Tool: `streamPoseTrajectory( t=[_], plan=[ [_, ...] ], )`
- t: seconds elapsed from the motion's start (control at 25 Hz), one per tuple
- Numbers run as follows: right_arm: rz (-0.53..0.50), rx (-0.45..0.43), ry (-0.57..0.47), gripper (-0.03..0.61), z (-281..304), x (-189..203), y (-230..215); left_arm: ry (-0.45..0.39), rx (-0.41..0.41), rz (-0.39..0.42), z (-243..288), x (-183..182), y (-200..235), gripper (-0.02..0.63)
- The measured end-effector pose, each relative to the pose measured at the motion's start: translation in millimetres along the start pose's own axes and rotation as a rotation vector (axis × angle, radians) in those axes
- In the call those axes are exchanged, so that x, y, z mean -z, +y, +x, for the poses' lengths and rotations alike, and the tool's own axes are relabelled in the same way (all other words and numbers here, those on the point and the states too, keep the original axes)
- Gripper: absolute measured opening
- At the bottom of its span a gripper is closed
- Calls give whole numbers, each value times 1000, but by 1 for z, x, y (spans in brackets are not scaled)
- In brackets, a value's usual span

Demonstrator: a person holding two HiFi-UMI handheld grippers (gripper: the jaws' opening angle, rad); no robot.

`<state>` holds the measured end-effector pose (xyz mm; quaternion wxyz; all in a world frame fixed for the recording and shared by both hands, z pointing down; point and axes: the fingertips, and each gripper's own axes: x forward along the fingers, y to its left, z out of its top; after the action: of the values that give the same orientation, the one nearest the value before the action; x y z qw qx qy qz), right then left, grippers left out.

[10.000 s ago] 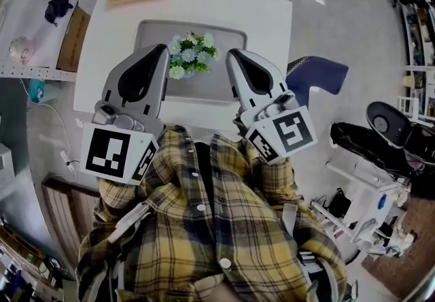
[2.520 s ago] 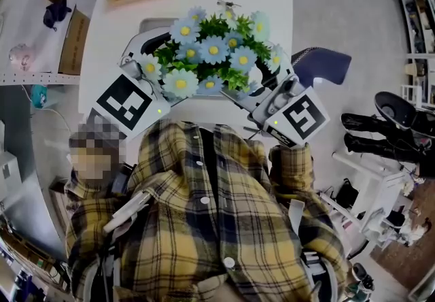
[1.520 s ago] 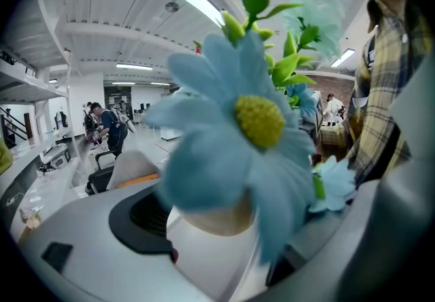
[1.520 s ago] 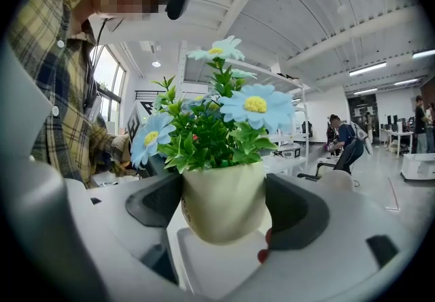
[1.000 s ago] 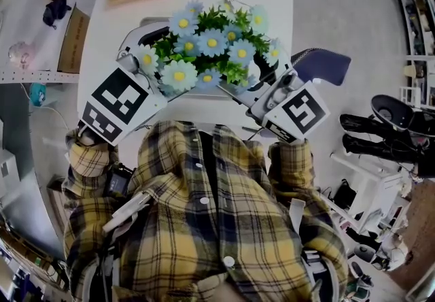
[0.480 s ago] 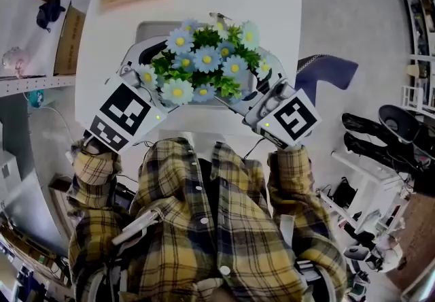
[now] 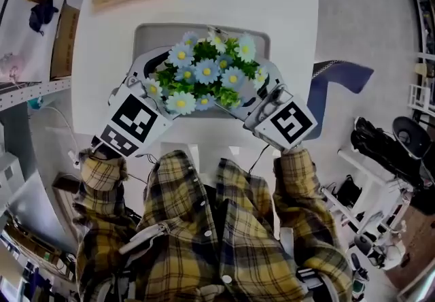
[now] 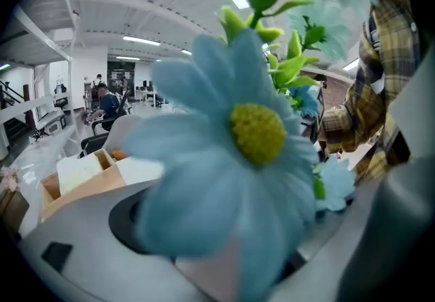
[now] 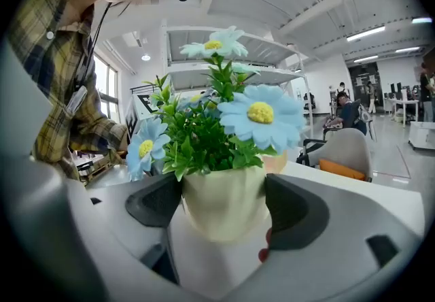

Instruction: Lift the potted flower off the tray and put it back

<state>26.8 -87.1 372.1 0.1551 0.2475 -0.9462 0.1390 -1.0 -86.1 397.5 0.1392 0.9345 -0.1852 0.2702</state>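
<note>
Two claws hold the potted flower (image 7: 204,75) over the tray (image 7: 151,37), on its side toward the table's (image 7: 289,15) near edge. The right claw (image 7: 264,90) pinches the cream pot (image 9: 223,207) by its sides, and the left claw (image 8: 211,263) clamps it behind a bloom. It looks light, smooth and top-heavy. The petals are soft, so the stiff pot wall is the place to grip.

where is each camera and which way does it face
Head view: on the person's head, facing steeply down at tray and table; plaid shirt shows.
Left gripper view: on left gripper, facing along its jaws into a blue bloom; plaid sleeve at right.
Right gripper view: on right gripper, facing along its jaws at clamped cream pot; plaid shirt at left.
Shared: all show the potted flower.
</note>
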Motion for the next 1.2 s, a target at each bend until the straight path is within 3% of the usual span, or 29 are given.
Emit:
streamPoseTrajectory(
  t=[0.2, 0.4, 0.64, 1.2],
  plan=[
    [-8, -15, -6, 370, -1, -44, 11, 25, -28, 23, -34, -31, 3, 413],
    [8, -18, 29, 370, 3, -12, 6, 47, -22, 13, -14, -7, 2, 413],
    [18, -14, 42, 370, 2, -19, 3, 54, -17, 17, -15, -12, 3, 414],
    [-3, -7, 65, 370, 9, 9, 1, 73, -36, 40, 2, 15, 3, 414]
  ],
)
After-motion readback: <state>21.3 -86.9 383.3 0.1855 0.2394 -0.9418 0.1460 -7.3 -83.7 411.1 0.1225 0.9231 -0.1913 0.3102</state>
